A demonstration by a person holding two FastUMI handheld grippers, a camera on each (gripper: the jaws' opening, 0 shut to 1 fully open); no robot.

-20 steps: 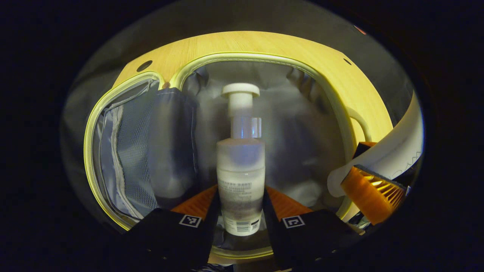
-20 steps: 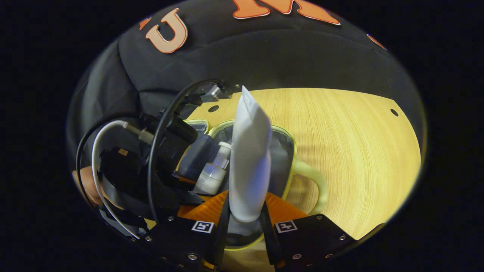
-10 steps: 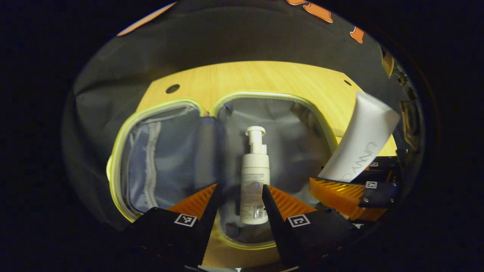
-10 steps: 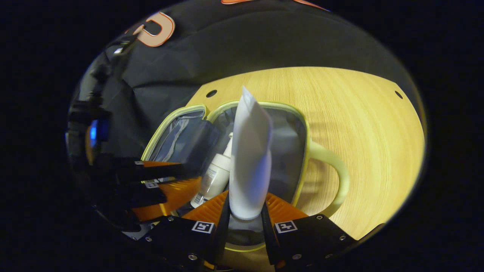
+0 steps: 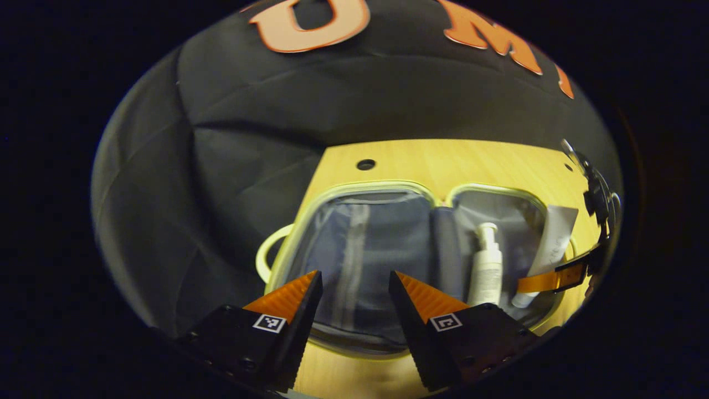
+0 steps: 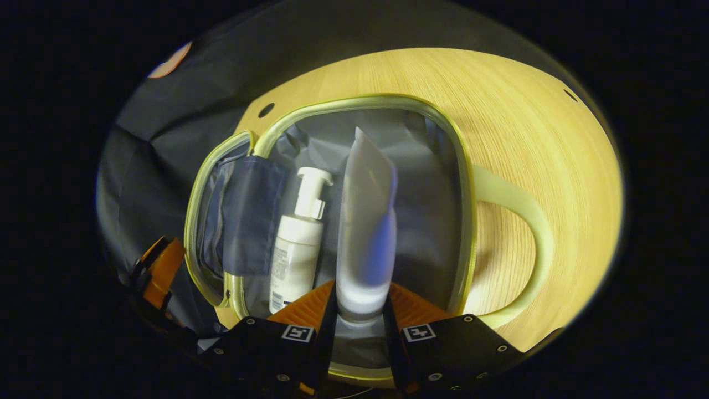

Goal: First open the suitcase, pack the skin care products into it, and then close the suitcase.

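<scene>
The suitcase (image 6: 471, 183) lies open, yellow-rimmed with grey lining. A white pump bottle (image 6: 296, 244) lies flat inside its handle-side half. Just beside the bottle, a white tube (image 6: 365, 221) stands tilted above the lining.

The left gripper (image 5: 352, 291) hangs with jaws apart over the open pale-yellow, grey-lined suitcase (image 5: 354, 260) on the wooden bench (image 5: 421, 160). A white pump bottle (image 5: 486, 266) lies in its right half.
</scene>
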